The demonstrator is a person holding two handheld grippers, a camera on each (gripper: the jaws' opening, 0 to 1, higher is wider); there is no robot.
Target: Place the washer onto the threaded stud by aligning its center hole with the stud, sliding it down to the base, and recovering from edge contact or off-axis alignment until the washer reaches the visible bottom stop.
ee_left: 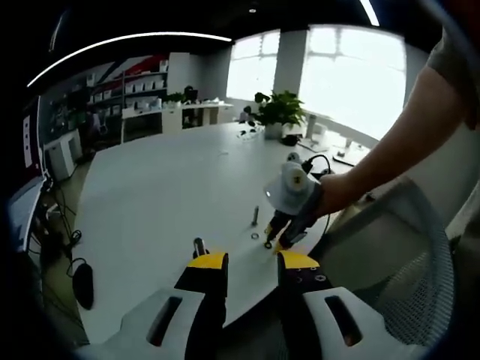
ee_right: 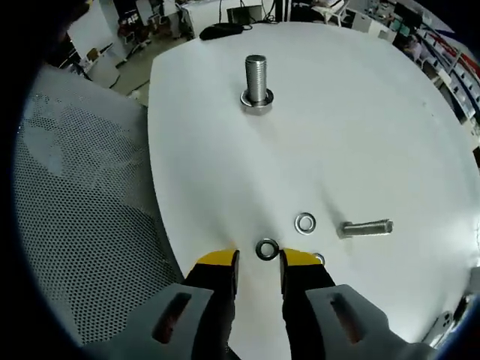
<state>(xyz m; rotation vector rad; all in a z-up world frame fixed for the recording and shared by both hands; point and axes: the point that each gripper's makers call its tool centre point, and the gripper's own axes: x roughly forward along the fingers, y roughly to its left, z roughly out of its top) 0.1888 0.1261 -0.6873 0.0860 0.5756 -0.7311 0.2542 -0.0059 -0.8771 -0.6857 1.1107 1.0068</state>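
An upright threaded stud [ee_right: 256,75] stands on a nut base at the far side of the white table [ee_right: 225,165]; in the left gripper view the stud [ee_left: 199,246] rises just ahead of my left jaw. A dark washer [ee_right: 267,249] lies flat on the table just ahead of my right gripper [ee_right: 259,259], whose jaws stand open and apart from it. A silver washer [ee_right: 305,223] lies a little beyond, and a third [ee_right: 319,259] peeks out beside the right jaw. My left gripper [ee_left: 252,262] is open with nothing in it. It faces the right gripper [ee_left: 279,241], held in a hand.
A loose bolt [ee_right: 366,228] lies on its side right of the washers. A grey mesh chair [ee_right: 82,210] stands against the table edge beside the right gripper. A potted plant [ee_left: 279,111] and cables sit at the table's far end.
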